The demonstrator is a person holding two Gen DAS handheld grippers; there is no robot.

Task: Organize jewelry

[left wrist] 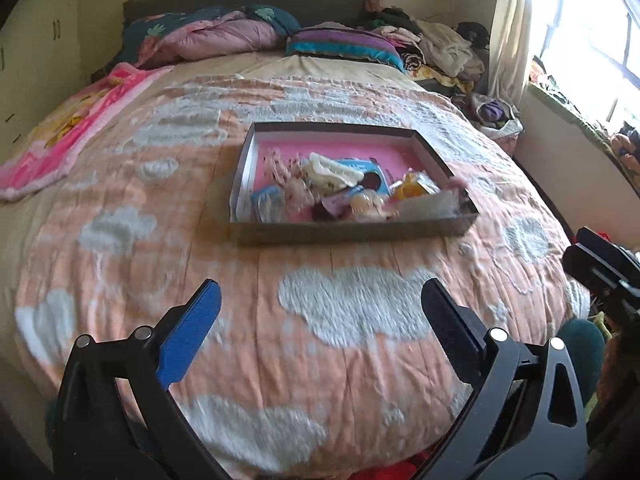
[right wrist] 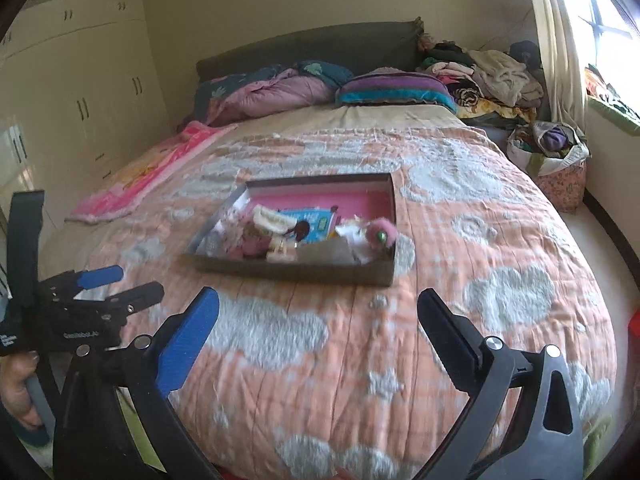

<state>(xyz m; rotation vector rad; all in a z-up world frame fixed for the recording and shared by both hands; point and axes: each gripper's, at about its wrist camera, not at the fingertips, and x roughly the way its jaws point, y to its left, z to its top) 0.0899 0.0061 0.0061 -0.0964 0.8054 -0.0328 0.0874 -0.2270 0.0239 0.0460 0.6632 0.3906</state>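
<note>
Mid-bed on the quilt (left wrist: 344, 320), the shallow cardboard box (left wrist: 352, 232) of small, light, tangle-prone jewelry pieces (left wrist: 344, 192) looks flimsy, best pinched at a side wall; both hand-held grippers, left (left wrist: 320, 304) and right (right wrist: 318, 312), gape empty before it.

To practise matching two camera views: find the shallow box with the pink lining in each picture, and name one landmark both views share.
Left wrist view: the box lies on the bedspread, just above the picture's centre.
Right wrist view: the box lies on the bedspread, slightly left of centre, above the middle.
Shared landmark: the striped pillow at the head of the bed.
</note>
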